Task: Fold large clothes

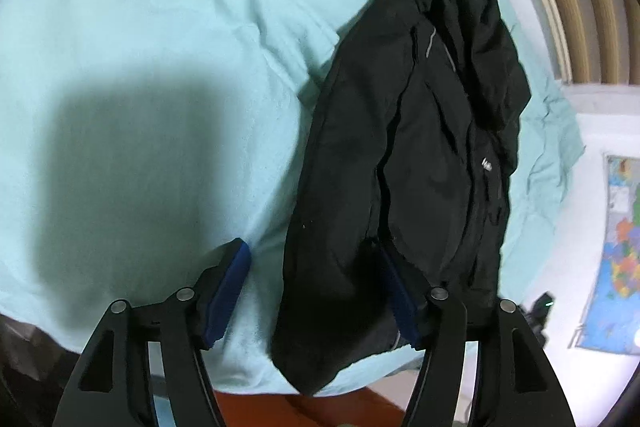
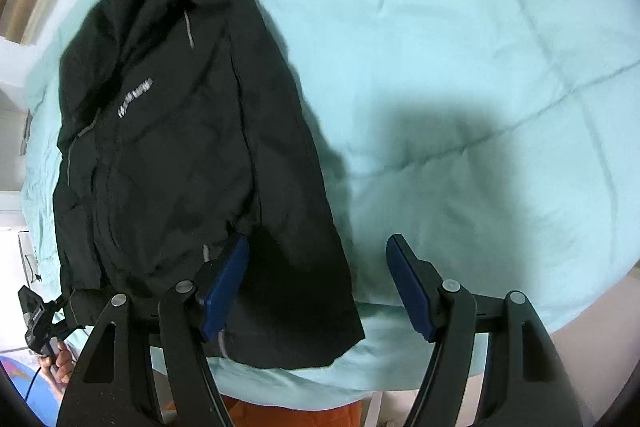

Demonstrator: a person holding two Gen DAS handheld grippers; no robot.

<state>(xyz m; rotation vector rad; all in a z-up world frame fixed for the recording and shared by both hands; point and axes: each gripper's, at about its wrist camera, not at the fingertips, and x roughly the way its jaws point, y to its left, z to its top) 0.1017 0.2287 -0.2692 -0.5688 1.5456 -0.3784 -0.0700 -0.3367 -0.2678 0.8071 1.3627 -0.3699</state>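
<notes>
Black jacket (image 1: 416,163) lies lengthwise on the pale blue bedsheet (image 1: 160,27), folded narrow, collar end toward 12 o'clock, hem at the near edge of the bed. My left gripper (image 1: 314,291) hangs released over the hem, blue pads (image 1: 228,291) spread wide, holding nothing. My right gripper (image 2: 316,287) is likewise spread, jacket at its 10 o'clock, gripping nothing.
</notes>
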